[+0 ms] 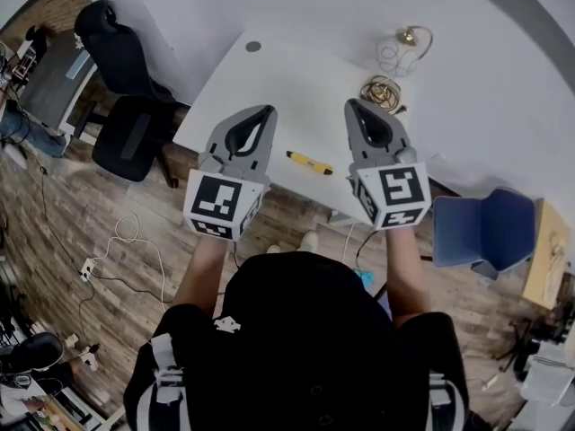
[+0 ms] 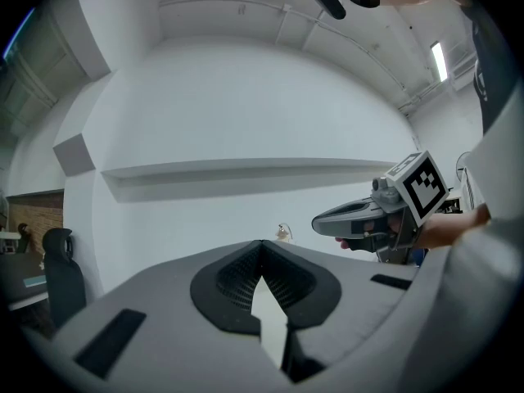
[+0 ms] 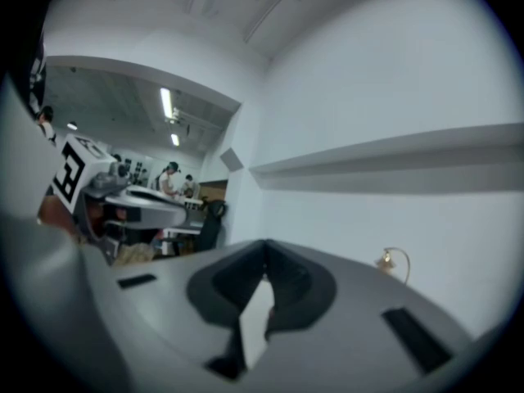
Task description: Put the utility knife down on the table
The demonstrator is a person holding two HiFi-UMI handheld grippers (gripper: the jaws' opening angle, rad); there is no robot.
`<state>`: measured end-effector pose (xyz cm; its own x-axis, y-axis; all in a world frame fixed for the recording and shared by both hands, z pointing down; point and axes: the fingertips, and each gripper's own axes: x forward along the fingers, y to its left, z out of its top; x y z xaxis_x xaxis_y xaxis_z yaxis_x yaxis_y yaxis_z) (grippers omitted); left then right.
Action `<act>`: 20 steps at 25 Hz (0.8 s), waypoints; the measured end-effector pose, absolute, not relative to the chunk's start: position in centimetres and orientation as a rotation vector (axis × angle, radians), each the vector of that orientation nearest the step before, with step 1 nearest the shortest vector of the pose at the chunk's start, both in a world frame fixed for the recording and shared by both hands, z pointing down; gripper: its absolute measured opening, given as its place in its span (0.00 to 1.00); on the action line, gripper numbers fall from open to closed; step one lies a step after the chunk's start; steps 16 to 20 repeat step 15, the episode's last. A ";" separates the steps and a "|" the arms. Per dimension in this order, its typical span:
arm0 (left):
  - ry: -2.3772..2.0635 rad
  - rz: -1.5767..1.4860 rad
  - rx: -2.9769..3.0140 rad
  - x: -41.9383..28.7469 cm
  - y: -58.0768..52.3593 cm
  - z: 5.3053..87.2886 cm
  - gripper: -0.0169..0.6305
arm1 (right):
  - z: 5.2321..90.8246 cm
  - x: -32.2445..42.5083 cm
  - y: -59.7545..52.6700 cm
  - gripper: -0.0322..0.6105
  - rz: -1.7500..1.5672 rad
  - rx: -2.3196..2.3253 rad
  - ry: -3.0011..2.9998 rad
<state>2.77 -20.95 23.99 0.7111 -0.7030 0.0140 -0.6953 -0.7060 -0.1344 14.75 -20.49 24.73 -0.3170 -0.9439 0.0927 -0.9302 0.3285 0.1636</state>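
The yellow utility knife (image 1: 309,162) lies flat on the white table (image 1: 269,79), near its front edge, with nothing touching it. My left gripper (image 1: 268,109) hovers to the knife's left, shut and empty. To the knife's right is my right gripper (image 1: 350,103), also shut and empty. Both point level towards the wall. In the left gripper view the jaw tips of the left gripper (image 2: 262,242) meet, and the right gripper (image 2: 360,215) shows beside it. The right gripper view has its own closed tips (image 3: 264,242), with the left gripper (image 3: 139,199) at the left. The knife is hidden in both gripper views.
A small brass lamp (image 1: 409,36) and a coil of cable (image 1: 382,90) sit at the table's far right. A grey disc (image 1: 253,47) lies at the far left corner. A black office chair (image 1: 126,106) stands left of the table, a blue chair (image 1: 485,227) to the right.
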 end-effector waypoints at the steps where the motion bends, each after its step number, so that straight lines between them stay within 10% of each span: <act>1: 1.144 -0.096 -2.795 2.7 -20.9 23.9 0.05 | 24.6 14.7 -20.4 0.10 -0.123 1.724 -2.416; 20: 1.136 -0.090 -2.804 2.9 -20.9 24.0 0.05 | 24.9 14.3 -20.6 0.10 -0.130 1.717 -2.417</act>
